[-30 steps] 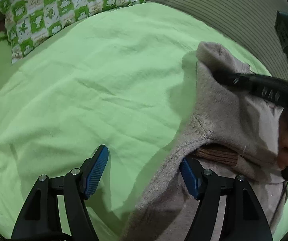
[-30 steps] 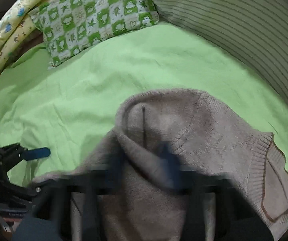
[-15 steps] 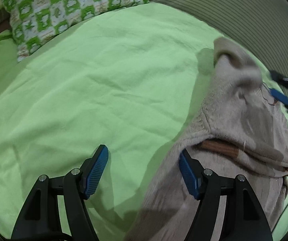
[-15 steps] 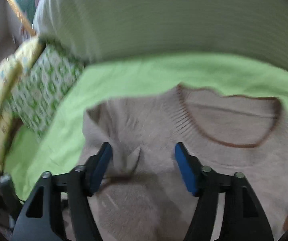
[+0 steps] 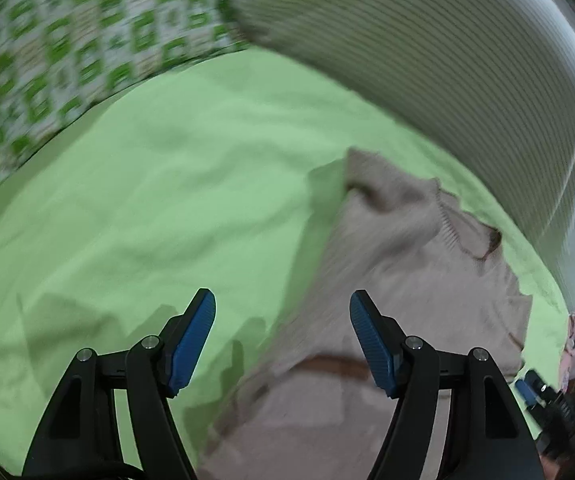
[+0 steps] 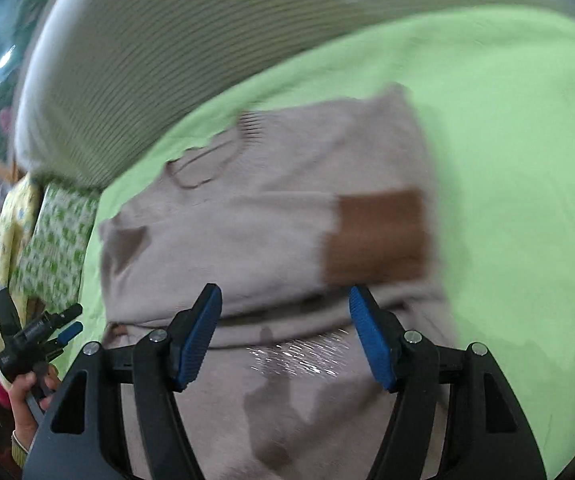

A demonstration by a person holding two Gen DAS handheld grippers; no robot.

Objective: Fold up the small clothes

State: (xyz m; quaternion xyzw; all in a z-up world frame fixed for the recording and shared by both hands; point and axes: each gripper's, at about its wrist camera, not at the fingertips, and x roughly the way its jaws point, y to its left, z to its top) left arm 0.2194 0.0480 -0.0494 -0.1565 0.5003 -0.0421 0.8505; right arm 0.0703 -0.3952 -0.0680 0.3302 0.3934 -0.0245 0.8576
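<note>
While both grippers hang empty above it, the sweater (image 6: 271,216) lies loosely bunched on the green bed sheet (image 5: 147,208), just in front of the striped pillow (image 5: 427,60), with one sleeve and its brown cuff (image 6: 379,236) laid across the body. The likely trouble is that this sleeve slides off, or a ridge near the collar gets pressed in, because the knit is soft and nothing pins it down (both views are blurred, so finer creases cannot be judged). A pinch taken too deep could also catch the sheet beneath the sweater. The left gripper (image 5: 283,336) points along the sweater's left edge, fingers spread wide, half over bare sheet. The right gripper (image 6: 285,334) looks down over the sweater's middle, fingers likewise apart and touching nothing.
</note>
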